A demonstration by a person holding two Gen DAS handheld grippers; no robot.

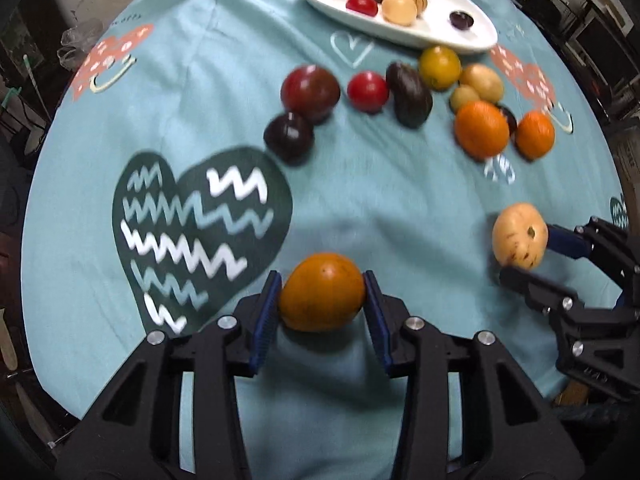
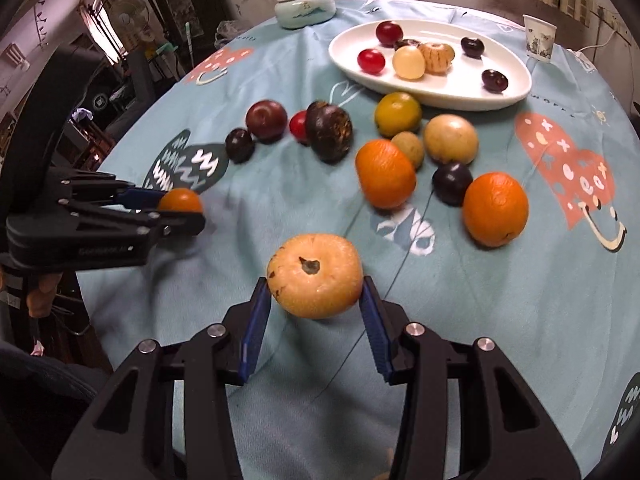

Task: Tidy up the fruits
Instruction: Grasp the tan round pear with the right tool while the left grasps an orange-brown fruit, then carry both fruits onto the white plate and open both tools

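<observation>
My left gripper [image 1: 322, 300] is shut on an orange-brown round fruit [image 1: 322, 298], with both blue pads against its sides just over the teal cloth. The right wrist view shows this same left gripper [image 2: 182, 214] and fruit [image 2: 180, 200] at the left. My right gripper [image 2: 315, 284] is shut on a pale yellow fruit [image 2: 315, 274], stem scar facing up. In the left wrist view that right gripper [image 1: 528, 252] and fruit [image 1: 520, 236] show at the right. A white oval plate [image 2: 460, 92] at the back holds several small fruits.
Loose on the cloth before the plate lie two oranges [image 2: 386, 174] [image 2: 496, 210], dark plums [image 2: 452, 182], a red tomato [image 1: 368, 91] and yellow-green fruits [image 2: 398, 114]. A pale lidded jar [image 2: 306, 6] and a paper cup [image 2: 540, 38] stand at the far edge.
</observation>
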